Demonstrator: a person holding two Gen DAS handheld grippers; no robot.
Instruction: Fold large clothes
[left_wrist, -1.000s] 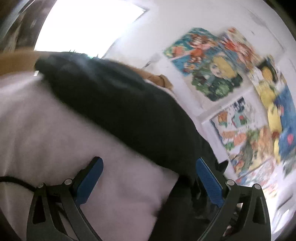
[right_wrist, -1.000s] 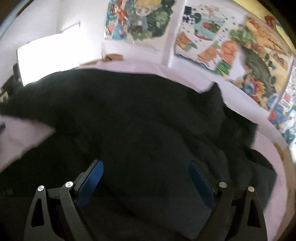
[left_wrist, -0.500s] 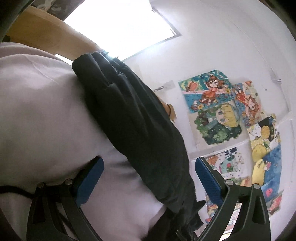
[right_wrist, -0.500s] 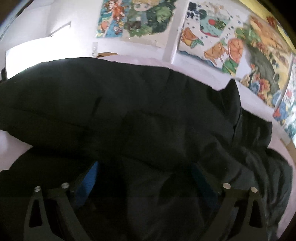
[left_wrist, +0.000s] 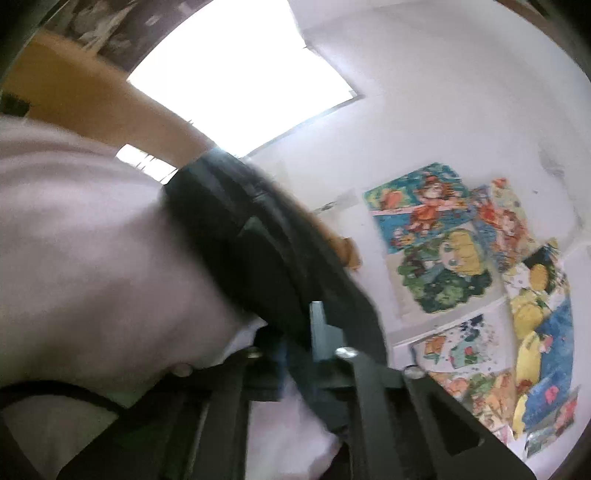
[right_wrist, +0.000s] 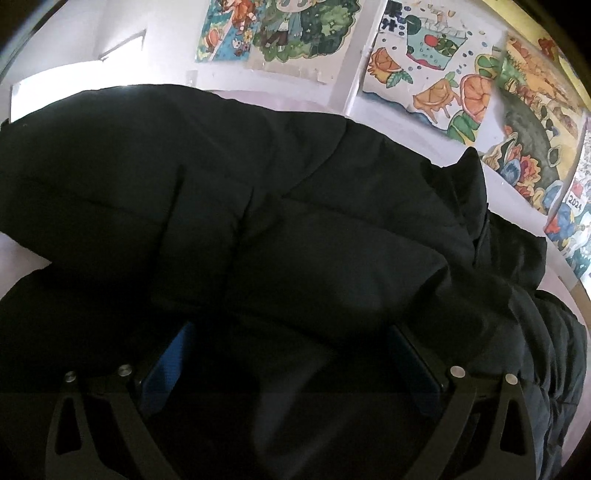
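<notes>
A big black puffer jacket (right_wrist: 258, 177) lies spread over a pale pink bed sheet (left_wrist: 92, 240). In the left wrist view its edge (left_wrist: 258, 251) runs diagonally across the sheet, and my left gripper (left_wrist: 295, 332) is shut on that edge, with dark fabric pinched between the jaws. My right gripper (right_wrist: 291, 328) is open wide and pressed low into the jacket's body. Padded fabric bulges between its blue pads (right_wrist: 170, 358) without being squeezed. The hood or collar end (right_wrist: 476, 184) sticks up at the right.
Colourful drawings (left_wrist: 443, 266) cover the white wall behind the bed. A bright window (left_wrist: 240, 85) and a wooden bed frame (left_wrist: 92, 92) lie at the upper left. A black cable (left_wrist: 55, 387) crosses the sheet near my left gripper.
My left gripper's jaws went from wide open to shut on the jacket's edge. My right gripper sank lower into the jacket, jaws still wide.
</notes>
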